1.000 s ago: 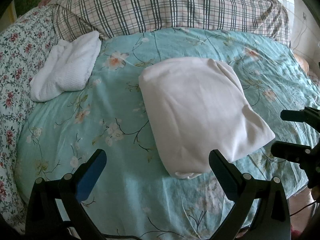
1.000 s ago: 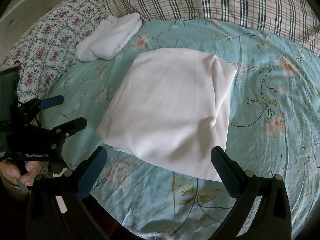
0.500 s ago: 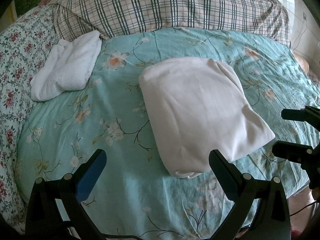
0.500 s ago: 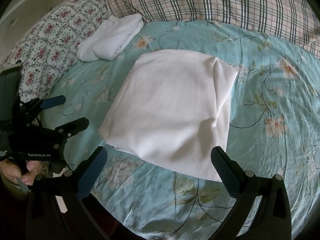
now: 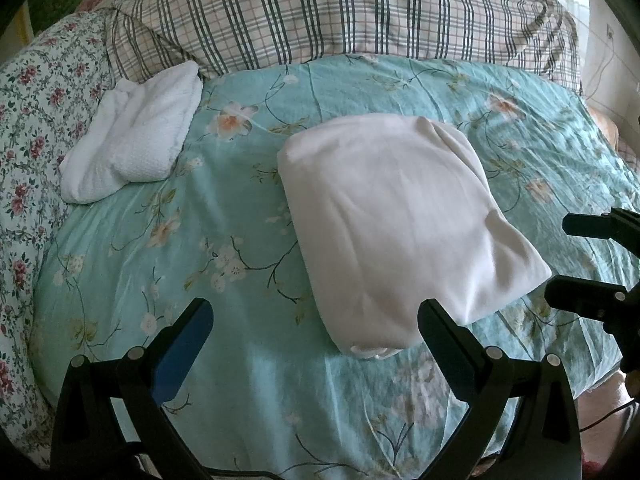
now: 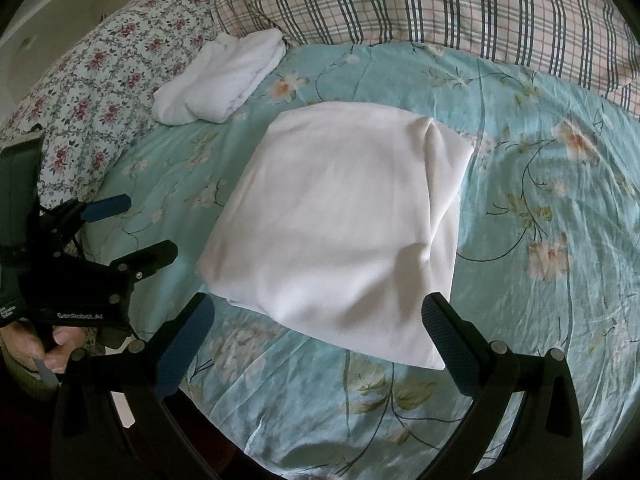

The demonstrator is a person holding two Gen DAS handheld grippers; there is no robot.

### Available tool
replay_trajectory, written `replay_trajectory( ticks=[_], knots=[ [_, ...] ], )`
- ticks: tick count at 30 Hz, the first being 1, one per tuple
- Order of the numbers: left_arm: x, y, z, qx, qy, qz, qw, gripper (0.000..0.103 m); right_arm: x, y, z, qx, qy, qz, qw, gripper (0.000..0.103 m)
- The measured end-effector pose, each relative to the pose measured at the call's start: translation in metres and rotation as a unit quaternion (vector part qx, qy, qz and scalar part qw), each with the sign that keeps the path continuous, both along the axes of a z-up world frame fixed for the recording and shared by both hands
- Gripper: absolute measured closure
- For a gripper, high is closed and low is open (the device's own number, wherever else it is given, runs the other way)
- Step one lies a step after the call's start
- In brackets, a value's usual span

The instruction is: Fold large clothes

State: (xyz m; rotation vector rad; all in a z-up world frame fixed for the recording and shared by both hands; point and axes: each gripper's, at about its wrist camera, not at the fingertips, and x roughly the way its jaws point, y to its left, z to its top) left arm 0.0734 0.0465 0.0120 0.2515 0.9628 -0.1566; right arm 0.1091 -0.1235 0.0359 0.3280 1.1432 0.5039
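A white garment (image 5: 400, 220) lies folded into a thick rectangle on the teal floral bedspread (image 5: 224, 240); it also shows in the right wrist view (image 6: 340, 220). My left gripper (image 5: 316, 320) is open and empty, held above the bed just short of the garment's near edge; it also shows at the left of the right wrist view (image 6: 132, 228). My right gripper (image 6: 316, 320) is open and empty, above the garment's near edge; it also shows at the right of the left wrist view (image 5: 560, 260).
A folded white towel (image 5: 132, 136) lies at the far left near a floral pillow (image 5: 28, 120). A plaid pillow (image 5: 340, 12) runs along the head of the bed. The bed's near edge drops off at lower right (image 5: 592, 392).
Almost nothing; the right gripper's view has drifted slightly back, so the garment sits a little lower in it. Both grippers stay open.
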Motion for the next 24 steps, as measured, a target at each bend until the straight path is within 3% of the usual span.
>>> replay_trajectory(
  ticks=[24],
  knots=[
    [0.021, 0.006, -0.008, -0.015, 0.014, 0.018, 0.9996, 0.001, 0.021, -0.004, -0.025, 0.000, 0.017, -0.020, 1.000, 0.000]
  ],
)
